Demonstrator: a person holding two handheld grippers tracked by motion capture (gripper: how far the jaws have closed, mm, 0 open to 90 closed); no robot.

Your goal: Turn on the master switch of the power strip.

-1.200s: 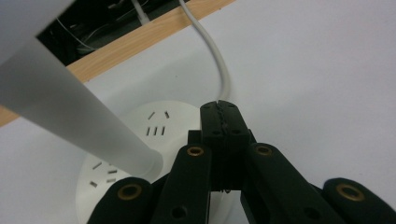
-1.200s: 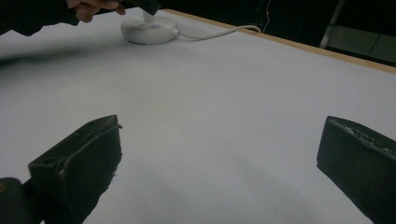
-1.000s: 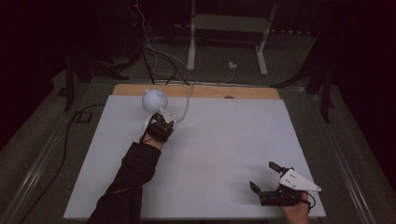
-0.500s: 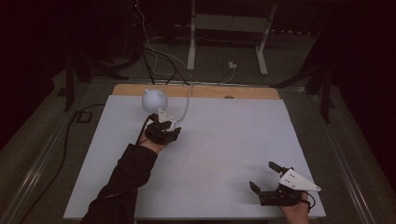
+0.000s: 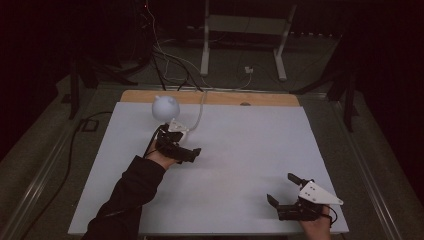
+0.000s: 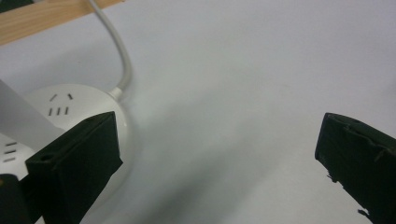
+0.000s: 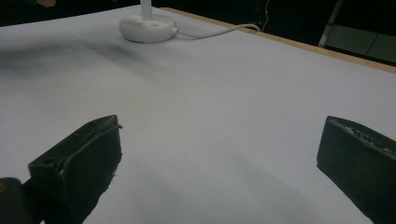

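Desk lamp (image 5: 165,109) stands upper left on the counter (image 5: 250,150). Left tool (image 5: 186,150), just beside its round base (image 6: 70,112), has just been opening, jaws wide, nothing between. Right tool (image 5: 282,190), lower right, gapes empty, well apart.

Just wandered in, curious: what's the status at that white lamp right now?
Left tool open, jaws just opened, nothing between them, beside white lamp. Right tool open, empty, near table front edge. Lamp cord trails off back.

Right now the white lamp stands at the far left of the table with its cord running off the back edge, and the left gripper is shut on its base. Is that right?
Not quite: the left gripper is open beside the lamp base, holding nothing, as the left gripper view shows. The rest stands.
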